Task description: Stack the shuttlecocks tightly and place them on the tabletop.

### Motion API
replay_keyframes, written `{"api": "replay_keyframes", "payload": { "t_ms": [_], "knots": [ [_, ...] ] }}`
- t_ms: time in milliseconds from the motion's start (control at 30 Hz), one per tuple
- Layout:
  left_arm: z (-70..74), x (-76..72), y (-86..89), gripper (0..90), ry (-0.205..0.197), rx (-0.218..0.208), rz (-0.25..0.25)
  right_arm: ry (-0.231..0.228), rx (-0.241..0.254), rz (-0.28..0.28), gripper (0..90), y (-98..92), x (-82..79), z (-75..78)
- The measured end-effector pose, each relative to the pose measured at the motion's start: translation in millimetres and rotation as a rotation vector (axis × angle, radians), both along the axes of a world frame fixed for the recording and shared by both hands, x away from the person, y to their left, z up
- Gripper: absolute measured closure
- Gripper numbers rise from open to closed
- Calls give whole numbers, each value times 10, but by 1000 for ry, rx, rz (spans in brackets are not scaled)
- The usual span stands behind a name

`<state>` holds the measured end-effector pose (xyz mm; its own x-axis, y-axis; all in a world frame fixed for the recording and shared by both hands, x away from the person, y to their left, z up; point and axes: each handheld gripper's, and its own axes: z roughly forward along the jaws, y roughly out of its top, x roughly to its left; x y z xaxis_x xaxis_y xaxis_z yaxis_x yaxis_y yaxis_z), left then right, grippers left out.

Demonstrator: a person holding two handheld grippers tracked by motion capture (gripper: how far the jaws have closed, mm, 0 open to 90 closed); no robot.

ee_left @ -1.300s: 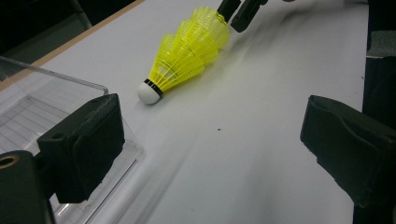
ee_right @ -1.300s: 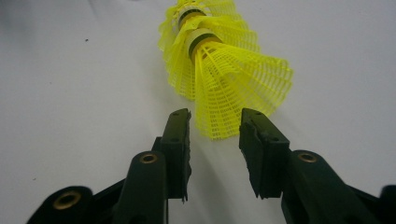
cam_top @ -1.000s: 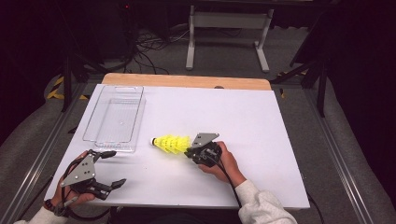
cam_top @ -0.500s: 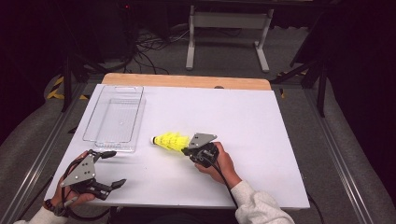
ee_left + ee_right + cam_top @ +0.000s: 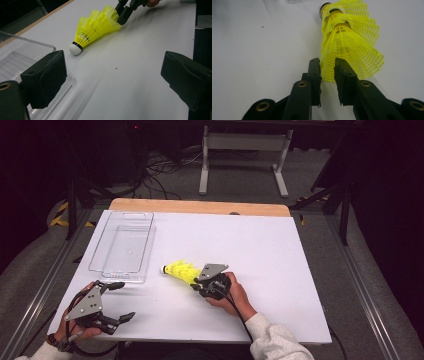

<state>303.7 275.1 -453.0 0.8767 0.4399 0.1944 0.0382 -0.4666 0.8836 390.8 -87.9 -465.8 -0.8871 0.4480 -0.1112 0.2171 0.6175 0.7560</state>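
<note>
Several nested yellow shuttlecocks [image 5: 181, 271] lie mid-worktop [image 5: 280, 270], cork toward ten o'clock, your right hand-held gripper [image 5: 327, 72] just eased apart astride the skirt edge, left hand-held gripper [image 5: 114, 301] wide open and idle; close squarely before lifting toward the clear tray [image 5: 122, 245].

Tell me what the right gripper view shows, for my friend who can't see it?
A stack of yellow shuttlecocks lies on a white table, its cork end pointing away. The right gripper has its two black jaws on either side of the skirt's rim; they have just been opening and now look only slightly parted.
</note>
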Motion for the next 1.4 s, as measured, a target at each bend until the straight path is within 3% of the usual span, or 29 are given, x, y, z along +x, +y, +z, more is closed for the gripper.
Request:
{"api": "replay_keyframes", "payload": {
  "t_ms": [67,433,533,767,1133,1400],
  "knots": [
    [1,-1,0,73,-1,0,0,11,3,-8,634,0,11,-10],
    [-2,0,-7,73,0,2,-3,37,3,-27,472,93,11,-72],
    [-1,-3,-7,74,-3,2,-4,29,-4,-36,442,157,15,-92],
    [-8,4,-11,74,3,1,-4,27,29,-70,421,246,110,-88],
    [-13,11,-11,76,10,0,-5,38,68,-130,480,413,178,-120],
    [-20,19,-21,77,16,1,-6,10,76,-231,676,467,198,-113]
  ]
}}
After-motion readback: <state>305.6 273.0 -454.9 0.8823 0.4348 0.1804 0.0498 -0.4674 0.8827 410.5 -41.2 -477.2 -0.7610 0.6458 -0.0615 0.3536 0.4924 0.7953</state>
